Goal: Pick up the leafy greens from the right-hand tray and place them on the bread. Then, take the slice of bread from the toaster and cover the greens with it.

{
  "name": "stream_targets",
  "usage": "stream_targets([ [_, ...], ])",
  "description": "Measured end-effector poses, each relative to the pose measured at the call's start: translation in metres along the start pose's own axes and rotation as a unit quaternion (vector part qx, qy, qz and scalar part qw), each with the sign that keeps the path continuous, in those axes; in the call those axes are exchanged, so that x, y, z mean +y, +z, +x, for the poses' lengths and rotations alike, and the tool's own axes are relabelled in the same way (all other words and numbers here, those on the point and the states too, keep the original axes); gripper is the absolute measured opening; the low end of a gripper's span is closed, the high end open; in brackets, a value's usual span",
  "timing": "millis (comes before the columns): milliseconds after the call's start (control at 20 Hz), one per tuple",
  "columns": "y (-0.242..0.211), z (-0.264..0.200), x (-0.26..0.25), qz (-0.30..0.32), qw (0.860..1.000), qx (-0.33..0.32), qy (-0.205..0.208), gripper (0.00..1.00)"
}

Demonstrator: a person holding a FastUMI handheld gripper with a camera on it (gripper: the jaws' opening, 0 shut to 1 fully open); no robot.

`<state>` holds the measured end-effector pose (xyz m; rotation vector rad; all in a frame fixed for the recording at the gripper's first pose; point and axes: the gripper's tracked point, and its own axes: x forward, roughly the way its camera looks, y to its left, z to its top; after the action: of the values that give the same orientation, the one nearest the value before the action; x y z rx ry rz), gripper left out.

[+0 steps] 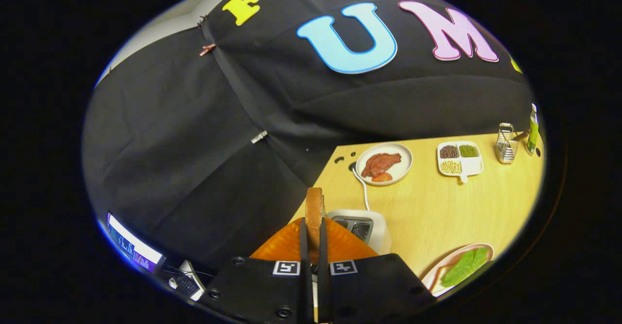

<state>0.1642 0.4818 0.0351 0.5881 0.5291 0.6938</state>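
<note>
The claw (315,246) held a brown slice of bread (314,212) on its edge, both fingers pressing its flat sides. Just beyond the fingers stood the white toaster (376,227) on the pale wooden worktop (437,207). To the right, near the claw, a flat green leaf (465,265) lay on a round plate (432,275). Farther away were a white plate with brown meat (384,163) and a divided white tray of beans (459,159).
</note>
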Motion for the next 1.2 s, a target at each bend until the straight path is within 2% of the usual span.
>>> stream_targets([
  [200,0.031,-0.049,-0.016,-0.014,0.999,-0.038,0.003,0.08],
  [400,0.046,-0.106,-0.062,-0.023,0.997,-0.065,-0.023,0.08],
  [600,0.039,-0.152,-0.107,-0.018,0.995,-0.077,-0.053,0.07],
  [900,-0.012,-0.192,-0.161,-0.025,0.996,-0.053,-0.071,0.08],
  [1200,-0.083,-0.185,-0.201,0.003,0.997,-0.011,-0.079,0.08],
])
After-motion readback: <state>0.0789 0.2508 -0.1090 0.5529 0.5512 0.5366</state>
